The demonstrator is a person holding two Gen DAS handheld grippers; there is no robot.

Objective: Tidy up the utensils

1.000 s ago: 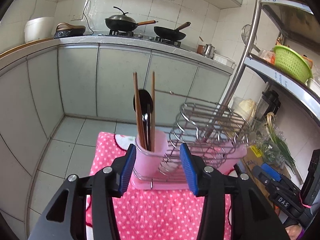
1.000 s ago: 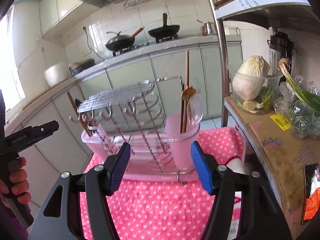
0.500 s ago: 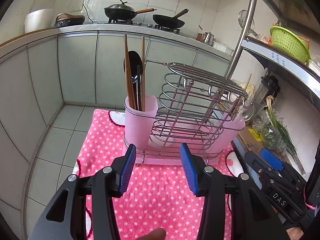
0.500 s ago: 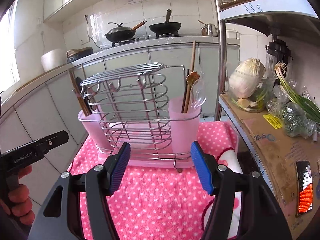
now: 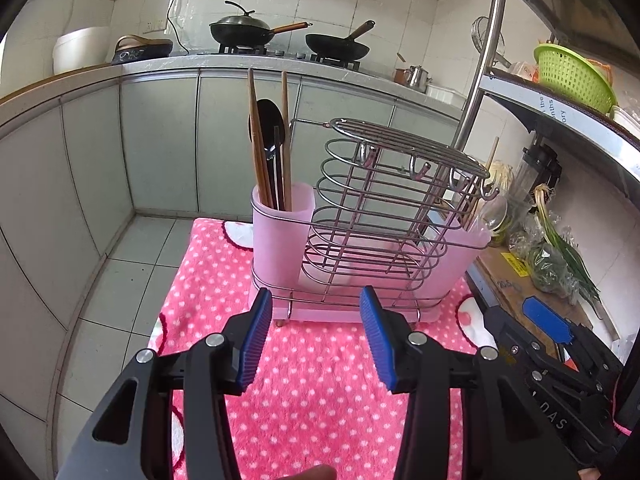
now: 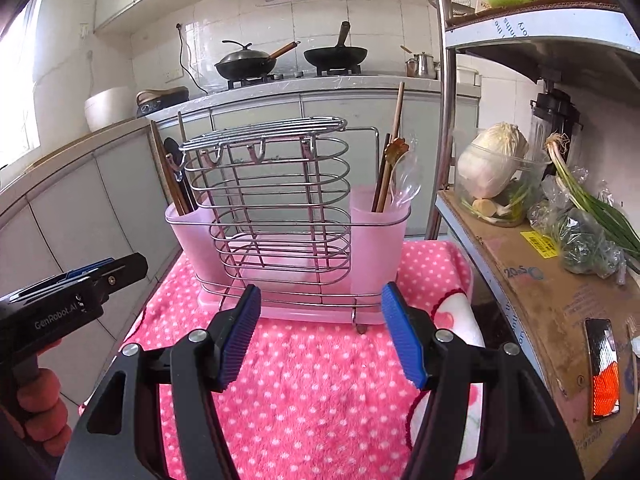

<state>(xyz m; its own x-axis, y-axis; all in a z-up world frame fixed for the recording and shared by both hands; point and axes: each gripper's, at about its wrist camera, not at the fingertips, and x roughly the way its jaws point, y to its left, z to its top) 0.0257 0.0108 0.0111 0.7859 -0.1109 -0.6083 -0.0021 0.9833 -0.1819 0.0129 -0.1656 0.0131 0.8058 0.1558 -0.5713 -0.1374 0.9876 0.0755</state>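
A wire utensil rack with two pink cups stands on a pink dotted cloth. The left cup holds wooden chopsticks and a black spoon. The right cup holds chopsticks, a brown-handled utensil and a clear spoon. My left gripper is open and empty in front of the rack. My right gripper is open and empty in front of it too. Each gripper shows in the other's view, the left one and the right one.
A metal shelf pole rises right of the rack. A cardboard-lined shelf carries cabbage and greens. A green basket sits above. Counter with woks stands behind; tiled floor lies left.
Both grippers have drawn back and risen from the rack, which now stands farther off and upright in view. Both stay open and empty.
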